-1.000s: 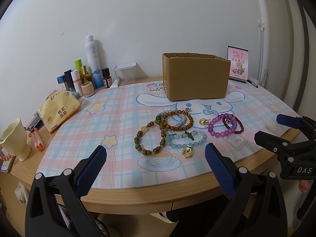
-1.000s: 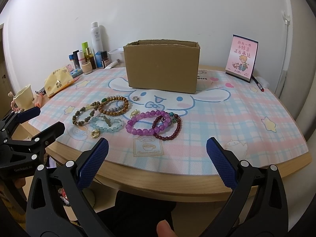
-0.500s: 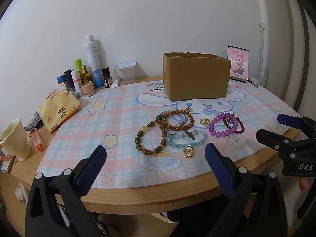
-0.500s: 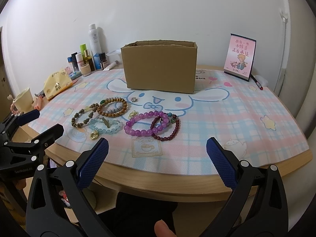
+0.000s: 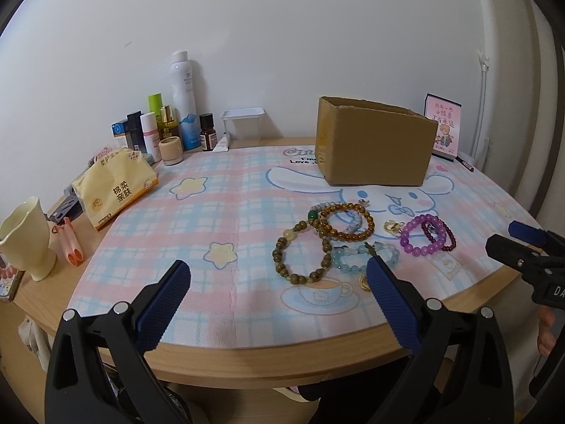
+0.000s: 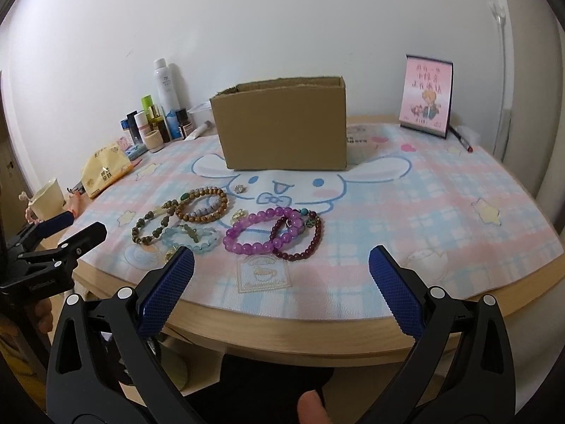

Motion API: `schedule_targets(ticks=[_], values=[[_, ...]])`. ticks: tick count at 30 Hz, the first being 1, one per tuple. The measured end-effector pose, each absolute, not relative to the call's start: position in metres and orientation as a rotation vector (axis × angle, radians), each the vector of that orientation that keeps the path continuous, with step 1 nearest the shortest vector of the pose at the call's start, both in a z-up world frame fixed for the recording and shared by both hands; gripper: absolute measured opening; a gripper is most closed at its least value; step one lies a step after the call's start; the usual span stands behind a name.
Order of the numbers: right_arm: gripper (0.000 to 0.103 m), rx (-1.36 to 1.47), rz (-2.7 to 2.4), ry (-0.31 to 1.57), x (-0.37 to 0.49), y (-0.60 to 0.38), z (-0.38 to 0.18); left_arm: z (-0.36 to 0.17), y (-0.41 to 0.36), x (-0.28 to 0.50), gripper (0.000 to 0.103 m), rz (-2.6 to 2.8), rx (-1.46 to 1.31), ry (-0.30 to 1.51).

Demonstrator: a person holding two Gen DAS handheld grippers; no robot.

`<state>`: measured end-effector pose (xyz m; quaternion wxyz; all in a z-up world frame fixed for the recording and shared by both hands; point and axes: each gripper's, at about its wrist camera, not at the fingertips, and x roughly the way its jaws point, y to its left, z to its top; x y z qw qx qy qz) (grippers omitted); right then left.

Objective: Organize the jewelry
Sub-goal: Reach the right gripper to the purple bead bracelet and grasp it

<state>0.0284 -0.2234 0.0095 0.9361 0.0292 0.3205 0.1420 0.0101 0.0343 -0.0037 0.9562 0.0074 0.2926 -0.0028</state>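
Several bead bracelets lie on the plaid mat: a purple one (image 6: pixel 263 231), a dark red one (image 6: pixel 303 243), a brown one (image 6: pixel 203 205), an olive one (image 5: pixel 300 252) and a pale blue one (image 5: pixel 365 258). Small gold charms (image 5: pixel 392 227) lie among them. An open cardboard box (image 6: pixel 282 127) stands behind them. My left gripper (image 5: pixel 279 291) is open and empty, above the table's front edge, near the olive bracelet. My right gripper (image 6: pixel 282 282) is open and empty, just in front of the purple bracelet.
Bottles and jars (image 5: pixel 166 130) stand at the back left, next to a yellow tissue pack (image 5: pixel 113 185) and a cream cup (image 5: pixel 26 236). A pink calendar card (image 6: pixel 425 100) stands at the back right. The wooden table edge (image 6: pixel 317 339) runs under both grippers.
Both grippers have edged forward towards the bracelets and the view has come closer. Both stay open and empty. The jewelry has not moved.
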Motion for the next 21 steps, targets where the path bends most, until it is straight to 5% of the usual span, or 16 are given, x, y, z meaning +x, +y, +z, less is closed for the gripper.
schedule_targets(ticks=[5, 8, 14, 21], values=[[0.09, 0.175, 0.29, 0.7, 0.041, -0.238, 0.003, -0.01, 0.04, 0.023, 0.082, -0.015, -0.002, 0.626], [0.065, 0.251, 0.299, 0.758, 0.053, -0.249, -0.005, -0.015, 0.042, 0.032, 0.068, 0.008, 0.004, 0.638], [0.032, 0.277, 0.315, 0.822, 0.073, -0.252, -0.02, -0.02, 0.044, 0.051, 0.049, -0.011, -0.002, 0.67], [0.026, 0.206, 0.352, 0.82, 0.086, -0.228, -0.02, -0.023, 0.044, 0.067, 0.04, -0.012, 0.012, 0.667]])
